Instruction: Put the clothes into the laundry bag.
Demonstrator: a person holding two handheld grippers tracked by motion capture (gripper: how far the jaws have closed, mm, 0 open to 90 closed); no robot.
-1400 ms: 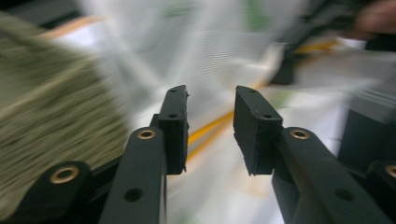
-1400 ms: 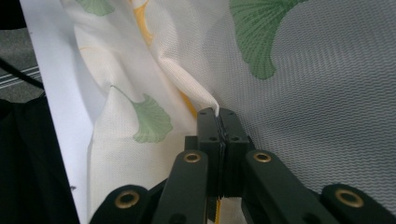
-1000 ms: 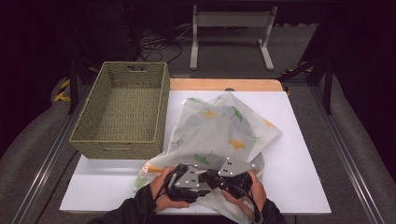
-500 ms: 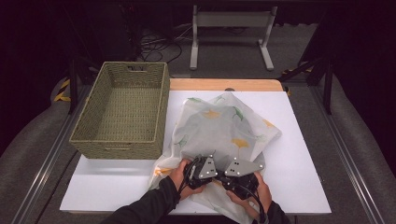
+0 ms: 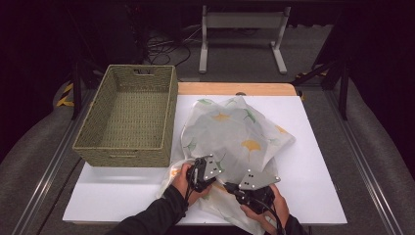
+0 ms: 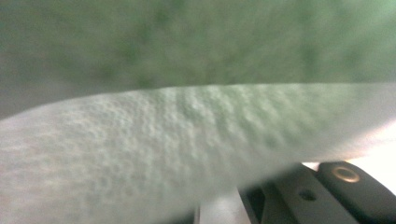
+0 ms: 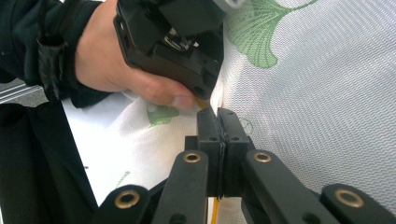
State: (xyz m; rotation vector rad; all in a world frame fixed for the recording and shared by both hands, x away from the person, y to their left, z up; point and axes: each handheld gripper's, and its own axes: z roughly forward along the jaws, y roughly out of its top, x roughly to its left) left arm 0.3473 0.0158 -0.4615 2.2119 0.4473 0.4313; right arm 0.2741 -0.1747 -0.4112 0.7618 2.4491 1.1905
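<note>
Both claws sit at the near edge of the table, close together, and I read each as clamped on the cloth (image 5: 235, 134). My right claw (image 7: 217, 116) has its two black jaws pressed flat together with the thin fabric pinched between them. My left claw (image 5: 199, 172) has just been closing; from its own camera the cloth lies right across the lens, and from above its nose is buried in the near-left hem, so I take it as gripping there.

What matters for the next move: the cloth spreads away from both claws toward the far side, its longer run slanting from near left to far right. The two grips are almost touching, left claw just to the left of and slightly beyond the right claw. The basket (image 5: 128, 117) stands to the far left, so my left hand is the nearer one to it.

That cloth is sheer white mesh, finely dimpled, printed with green and yellow fan-shaped leaves, and it lies rumpled and soft. The basket is stiff woven fibre, rectangular, olive-toned. Under it all is a smooth white table top (image 5: 318, 181).
</note>
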